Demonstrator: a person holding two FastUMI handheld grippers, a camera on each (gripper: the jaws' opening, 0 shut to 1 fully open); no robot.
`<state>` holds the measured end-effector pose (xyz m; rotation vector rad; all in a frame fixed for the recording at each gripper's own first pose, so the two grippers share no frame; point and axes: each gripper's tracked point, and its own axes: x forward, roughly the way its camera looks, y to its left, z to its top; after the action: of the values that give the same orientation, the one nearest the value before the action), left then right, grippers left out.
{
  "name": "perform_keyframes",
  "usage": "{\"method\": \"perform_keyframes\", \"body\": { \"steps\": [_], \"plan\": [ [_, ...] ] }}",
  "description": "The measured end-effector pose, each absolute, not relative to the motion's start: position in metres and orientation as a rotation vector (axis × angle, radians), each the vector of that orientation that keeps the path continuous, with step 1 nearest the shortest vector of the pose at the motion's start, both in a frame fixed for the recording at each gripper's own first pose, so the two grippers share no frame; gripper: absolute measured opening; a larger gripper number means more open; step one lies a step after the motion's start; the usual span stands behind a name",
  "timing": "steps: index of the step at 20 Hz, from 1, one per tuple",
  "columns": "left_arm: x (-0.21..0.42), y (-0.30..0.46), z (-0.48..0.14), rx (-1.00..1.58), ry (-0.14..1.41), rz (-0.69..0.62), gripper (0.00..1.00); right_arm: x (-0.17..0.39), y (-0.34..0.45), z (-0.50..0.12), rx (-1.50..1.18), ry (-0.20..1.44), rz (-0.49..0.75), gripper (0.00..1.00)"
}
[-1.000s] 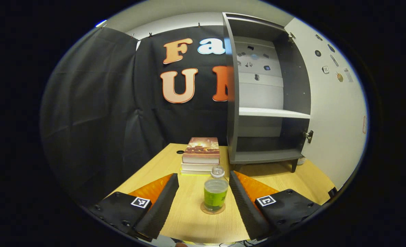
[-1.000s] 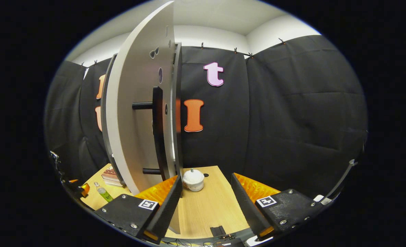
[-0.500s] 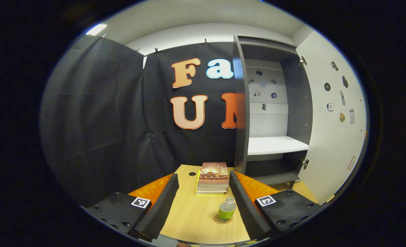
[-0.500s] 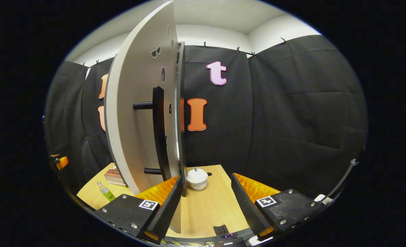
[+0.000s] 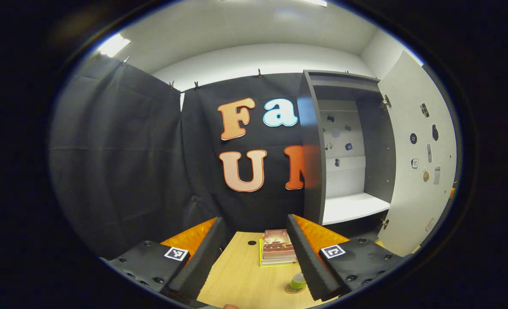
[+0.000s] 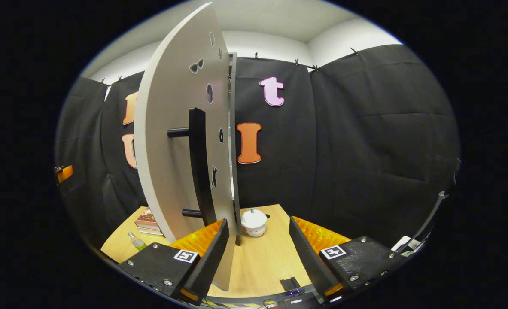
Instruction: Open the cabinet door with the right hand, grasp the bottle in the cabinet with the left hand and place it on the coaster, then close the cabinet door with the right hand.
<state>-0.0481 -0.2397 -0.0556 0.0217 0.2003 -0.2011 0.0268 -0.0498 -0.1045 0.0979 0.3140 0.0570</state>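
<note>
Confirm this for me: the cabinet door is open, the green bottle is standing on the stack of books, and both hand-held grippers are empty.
Wrong on one point. The green bottle stands on the coaster on the table, in front of the stack of books, as the left gripper view shows. The cabinet door is open, and both the left hand-held gripper and the right hand-held gripper are empty.
</note>
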Motion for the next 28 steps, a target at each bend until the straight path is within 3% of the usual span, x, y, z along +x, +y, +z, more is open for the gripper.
{"method": "perform_keyframes", "body": {
  "steps": [5, 15, 16, 17, 23, 24, 26, 28],
  "plan": [
    [-0.027, -0.215, -0.047, -0.042, 0.201, -0.233, 0.95, 0.027, -0.031, -0.102, 0.096, 0.308, 0.026, 0.89],
    [-0.003, -0.152, -0.047, -0.027, 0.171, -0.22, 0.95, 0.026, 0.061, -0.096, 0.138, 0.314, 0.088, 0.89],
    [-0.002, -0.148, -0.047, -0.026, 0.171, -0.22, 0.95, 0.028, 0.071, -0.097, 0.144, 0.314, 0.099, 0.98],
    [-0.001, -0.144, -0.05, -0.025, 0.173, -0.219, 0.95, 0.029, 0.08, -0.098, 0.153, 0.317, 0.112, 0.9],
    [0.01, -0.122, -0.05, -0.018, 0.166, -0.194, 0.95, 0.057, 0.15, -0.094, 0.196, 0.313, 0.205, 0.92],
    [0.012, -0.12, -0.051, -0.016, 0.167, -0.191, 0.95, 0.064, 0.164, -0.092, 0.204, 0.311, 0.227, 0.98],
    [0.016, -0.115, -0.053, -0.007, 0.168, -0.183, 0.95, 0.077, 0.191, -0.09, 0.214, 0.312, 0.266, 0.92],
    [0.02, -0.11, -0.056, 0.003, 0.17, -0.173, 0.95, 0.087, 0.215, -0.089, 0.225, 0.316, 0.302, 0.93]
  ]
}}
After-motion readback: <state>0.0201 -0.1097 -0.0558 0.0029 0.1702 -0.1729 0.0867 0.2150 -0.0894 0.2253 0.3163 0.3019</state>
